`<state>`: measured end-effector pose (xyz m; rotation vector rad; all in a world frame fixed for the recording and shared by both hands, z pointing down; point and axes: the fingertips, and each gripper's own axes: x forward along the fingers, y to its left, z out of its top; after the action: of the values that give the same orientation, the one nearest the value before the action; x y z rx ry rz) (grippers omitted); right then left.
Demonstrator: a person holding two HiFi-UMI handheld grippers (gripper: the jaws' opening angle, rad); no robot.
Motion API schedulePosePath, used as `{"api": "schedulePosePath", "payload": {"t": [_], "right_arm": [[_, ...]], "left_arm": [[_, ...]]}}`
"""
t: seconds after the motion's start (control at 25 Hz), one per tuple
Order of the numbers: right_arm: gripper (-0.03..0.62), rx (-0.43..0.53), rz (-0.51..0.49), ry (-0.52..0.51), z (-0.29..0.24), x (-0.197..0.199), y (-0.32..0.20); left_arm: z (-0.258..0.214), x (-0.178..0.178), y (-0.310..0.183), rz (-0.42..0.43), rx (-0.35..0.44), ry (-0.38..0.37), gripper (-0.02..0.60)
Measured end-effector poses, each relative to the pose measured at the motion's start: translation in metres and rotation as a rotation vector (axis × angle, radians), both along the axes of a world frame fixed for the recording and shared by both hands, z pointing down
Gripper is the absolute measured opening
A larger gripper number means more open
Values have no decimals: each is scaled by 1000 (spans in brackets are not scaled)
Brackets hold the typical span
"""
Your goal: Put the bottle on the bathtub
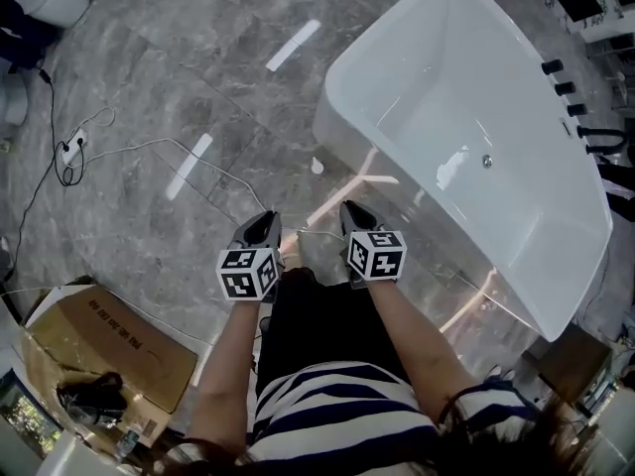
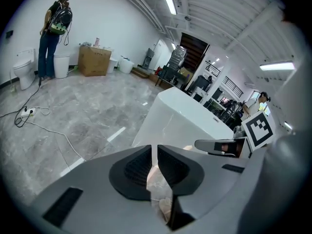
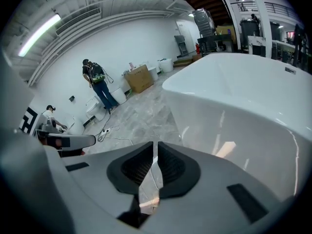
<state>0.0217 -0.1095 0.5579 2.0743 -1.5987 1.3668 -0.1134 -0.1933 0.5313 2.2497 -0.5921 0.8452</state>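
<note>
The bathtub (image 1: 437,77) is glossy white, and the floor (image 1: 198,77) is grey with marbled veins. The cardboard box (image 1: 109,350) is brown, the person's shirt (image 1: 337,405) black-and-white striped.

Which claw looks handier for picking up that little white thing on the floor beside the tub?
Probably the right claw: in the head view it sits nearer the small white thing and beside the bathtub. The left claw is farther off. Both look shut, nothing clearly gripped.
</note>
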Motion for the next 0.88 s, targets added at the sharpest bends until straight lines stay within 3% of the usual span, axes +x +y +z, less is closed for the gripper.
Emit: {"api": "schedulePosePath", "payload": {"t": [0.4, 0.88], "right_arm": [[29, 25, 33, 6, -46, 7, 1], [28, 51, -9, 37, -74, -6, -1]], "left_arm": [[-48, 4, 11, 27, 4, 24, 49], [-70, 0, 5, 92, 24, 7, 49]]}}
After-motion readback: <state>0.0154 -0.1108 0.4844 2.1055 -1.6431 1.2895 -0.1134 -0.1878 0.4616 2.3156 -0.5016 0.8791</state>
